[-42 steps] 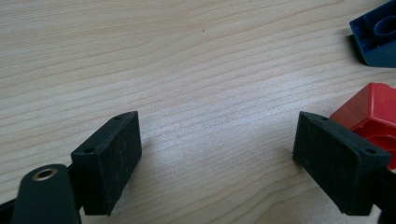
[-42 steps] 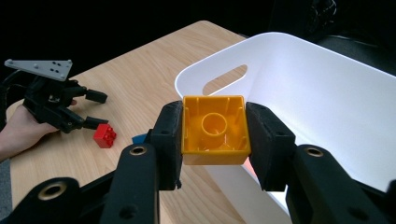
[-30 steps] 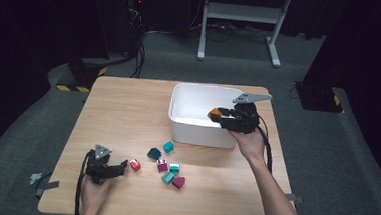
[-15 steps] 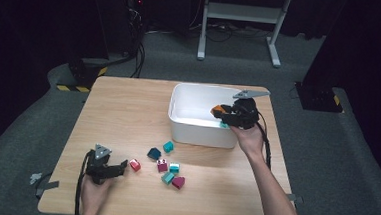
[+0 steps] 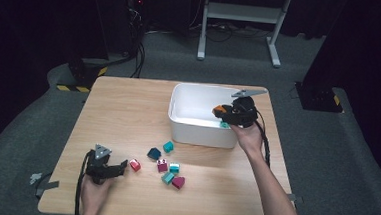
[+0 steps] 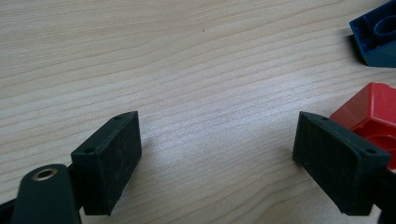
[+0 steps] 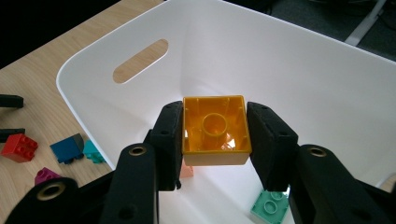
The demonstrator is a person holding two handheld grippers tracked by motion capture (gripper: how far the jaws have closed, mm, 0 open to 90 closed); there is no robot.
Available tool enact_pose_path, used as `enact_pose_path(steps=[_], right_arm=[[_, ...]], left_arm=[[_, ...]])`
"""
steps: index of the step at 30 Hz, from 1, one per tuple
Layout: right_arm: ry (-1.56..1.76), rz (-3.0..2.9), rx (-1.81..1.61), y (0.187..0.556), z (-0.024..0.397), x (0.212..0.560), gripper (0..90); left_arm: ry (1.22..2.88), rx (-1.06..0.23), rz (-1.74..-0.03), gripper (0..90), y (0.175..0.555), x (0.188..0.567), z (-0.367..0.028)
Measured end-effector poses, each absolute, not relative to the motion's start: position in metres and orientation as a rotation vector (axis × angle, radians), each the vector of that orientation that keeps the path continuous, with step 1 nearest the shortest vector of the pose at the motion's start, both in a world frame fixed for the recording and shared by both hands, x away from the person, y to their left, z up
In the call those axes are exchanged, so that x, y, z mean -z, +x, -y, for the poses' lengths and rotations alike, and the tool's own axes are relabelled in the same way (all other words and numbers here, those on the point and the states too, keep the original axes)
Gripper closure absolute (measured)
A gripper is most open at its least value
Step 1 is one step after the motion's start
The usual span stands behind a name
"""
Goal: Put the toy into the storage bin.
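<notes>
My right gripper (image 5: 229,113) hangs over the right half of the white bin (image 5: 199,88), shut on an orange brick (image 5: 218,109). In the right gripper view the orange brick (image 7: 215,130) shows its hollow underside, and both pads of my right gripper (image 7: 215,128) press its sides above the white bin (image 7: 280,60). At the table's front left my left gripper (image 5: 117,169) rests open, just left of a red brick (image 5: 135,164). In the left gripper view my left gripper (image 6: 217,144) has bare wood between its jaws, and the red brick (image 6: 373,109) lies behind the right jaw.
A mint green brick (image 7: 271,205) and a pale pink one (image 7: 187,170) lie on the bin's floor. Several loose bricks lie in front of the bin, among them a dark blue brick (image 5: 153,153), a teal brick (image 5: 168,146) and a magenta brick (image 5: 163,165).
My right gripper has shifted only slightly over the bin, still holding the orange brick. The left gripper has stayed where it was.
</notes>
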State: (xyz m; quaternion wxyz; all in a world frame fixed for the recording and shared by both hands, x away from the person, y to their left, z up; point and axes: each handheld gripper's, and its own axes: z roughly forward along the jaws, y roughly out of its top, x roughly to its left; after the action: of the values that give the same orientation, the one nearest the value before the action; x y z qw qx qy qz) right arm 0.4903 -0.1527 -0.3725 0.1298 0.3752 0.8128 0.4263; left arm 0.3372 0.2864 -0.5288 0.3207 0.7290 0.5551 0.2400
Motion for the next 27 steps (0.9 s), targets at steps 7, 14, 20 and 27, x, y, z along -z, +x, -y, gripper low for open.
enact_pose_path(steps=[7,14,20,27], right_arm=[[1.125,-2.365,-1.22,0.495,0.154,0.378,52.2],[1.11,-2.345,-1.237,0.488,0.158,0.377,51.8],[1.061,-2.323,-1.284,0.471,0.16,0.371,49.2],[0.995,-2.3,-1.365,0.451,0.16,0.365,50.3]], left_arm=[[1.915,-0.632,-1.459,15.5,0.337,0.529,-0.286],[1.915,-0.632,-1.459,15.5,0.337,0.529,-0.286],[1.915,-0.632,-1.459,15.5,0.337,0.529,-0.286],[1.915,-0.631,-1.459,15.5,0.337,0.529,-0.286]])
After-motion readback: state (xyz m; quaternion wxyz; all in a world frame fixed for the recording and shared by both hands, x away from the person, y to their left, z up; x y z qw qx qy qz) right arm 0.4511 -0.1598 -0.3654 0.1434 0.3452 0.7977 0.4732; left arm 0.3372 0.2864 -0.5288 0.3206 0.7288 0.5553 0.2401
